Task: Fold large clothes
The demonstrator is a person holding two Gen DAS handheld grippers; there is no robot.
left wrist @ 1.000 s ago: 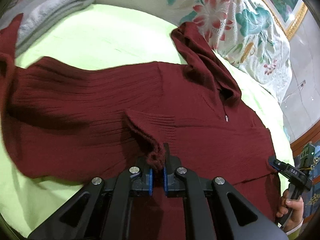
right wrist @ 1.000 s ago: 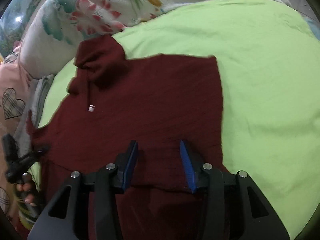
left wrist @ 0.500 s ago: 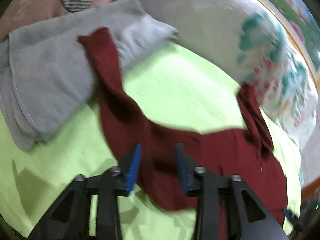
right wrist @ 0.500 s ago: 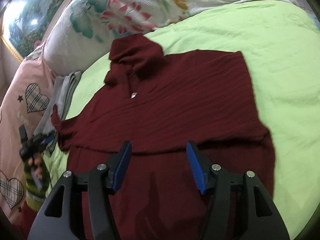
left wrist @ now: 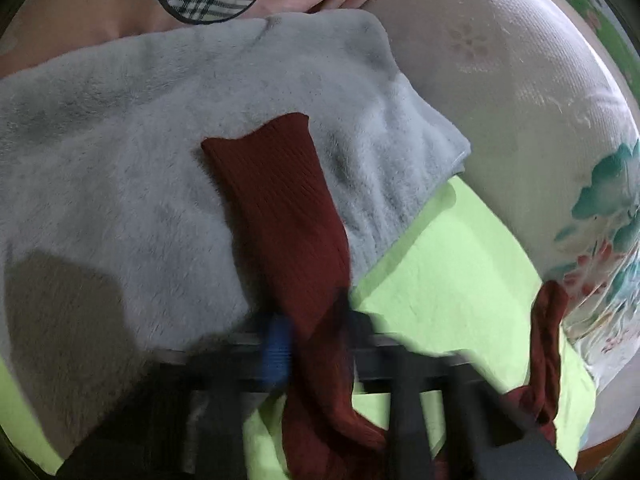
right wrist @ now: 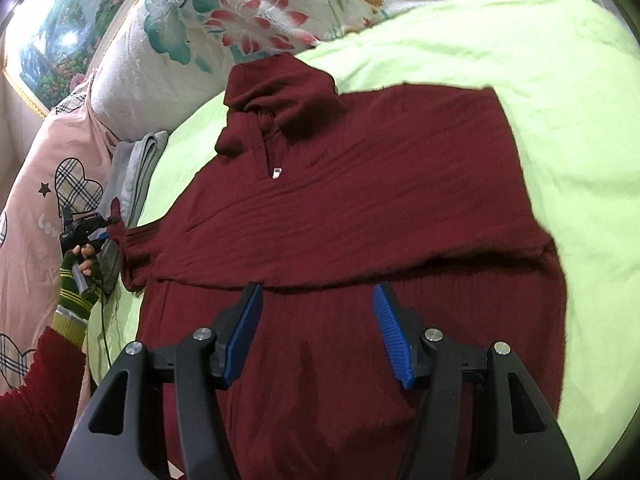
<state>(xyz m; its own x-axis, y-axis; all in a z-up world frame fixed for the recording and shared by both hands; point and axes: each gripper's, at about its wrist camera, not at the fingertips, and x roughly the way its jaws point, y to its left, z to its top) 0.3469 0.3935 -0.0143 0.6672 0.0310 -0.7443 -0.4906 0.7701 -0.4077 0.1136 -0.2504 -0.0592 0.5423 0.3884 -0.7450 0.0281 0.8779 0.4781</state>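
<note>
2 grippers are sharing the maroon sweater (right wrist: 352,208) on the green sheet (right wrist: 560,80): left gripper (left wrist: 312,344) (blurred) is seemingly pinching its sleeve (left wrist: 280,208) outstretched over a grey blanket (left wrist: 120,184), having just closed; right gripper (right wrist: 318,332) is hovering agape, ready to fold.

The left gripper (left wrist: 310,346) has just been closing, with dark red knit between its blurred jaws. The right gripper (right wrist: 318,334) hangs with jaws apart, holding nothing.
</note>
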